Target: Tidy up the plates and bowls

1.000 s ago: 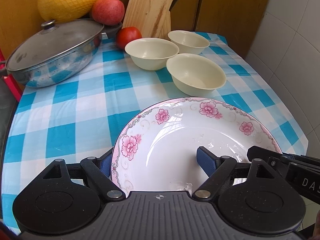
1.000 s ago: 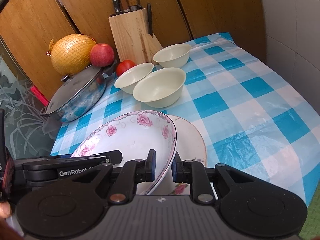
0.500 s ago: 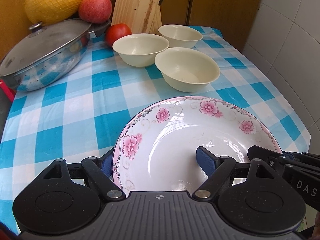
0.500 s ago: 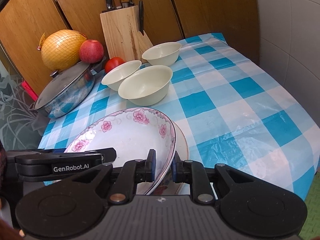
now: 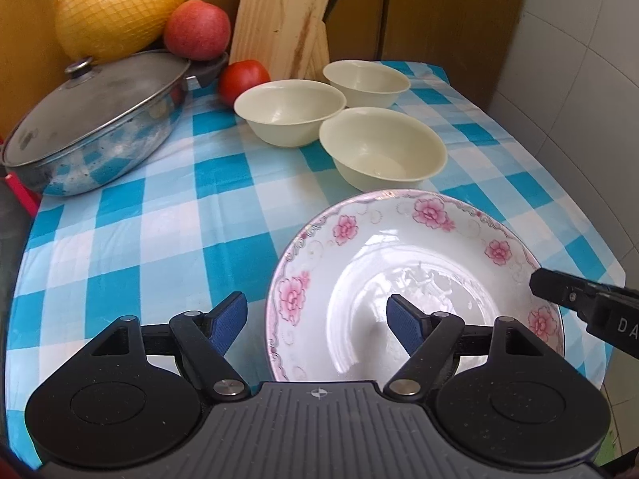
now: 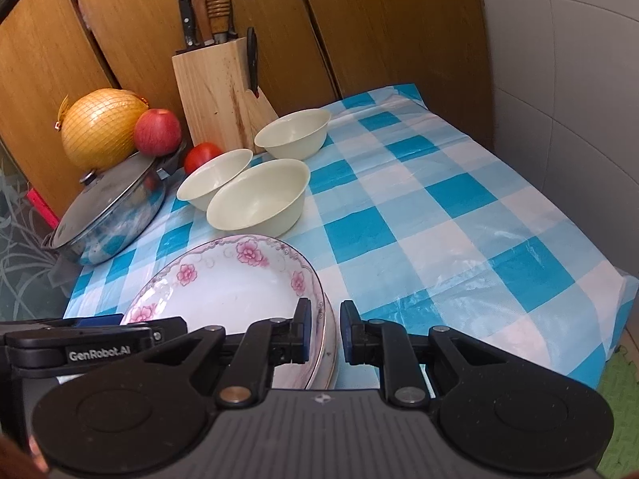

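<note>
A white deep plate with pink flowers (image 5: 419, 279) (image 6: 223, 287) rests on another plate (image 6: 329, 353) at the table's near edge. My left gripper (image 5: 317, 319) is open, one finger (image 5: 227, 319) left of the rim and one (image 5: 403, 321) over the plate's inside. My right gripper (image 6: 323, 331) is open, its jaws a little apart astride the stacked rims on the right side. Three cream bowls (image 5: 381, 147) (image 5: 289, 109) (image 5: 365, 82) (image 6: 259, 195) stand further back.
A lidded steel pan (image 5: 96, 115) sits at the back left with a pomelo (image 5: 114, 8), an apple (image 5: 197, 28) and a tomato (image 5: 243, 78). A wooden knife block (image 6: 221, 88) stands behind the bowls. A tiled wall (image 6: 559, 80) bounds the right side.
The flowered plate has come down onto the plate beneath it. Both grippers, which were shut on its rim, have opened, the left one wide and the right one slightly.
</note>
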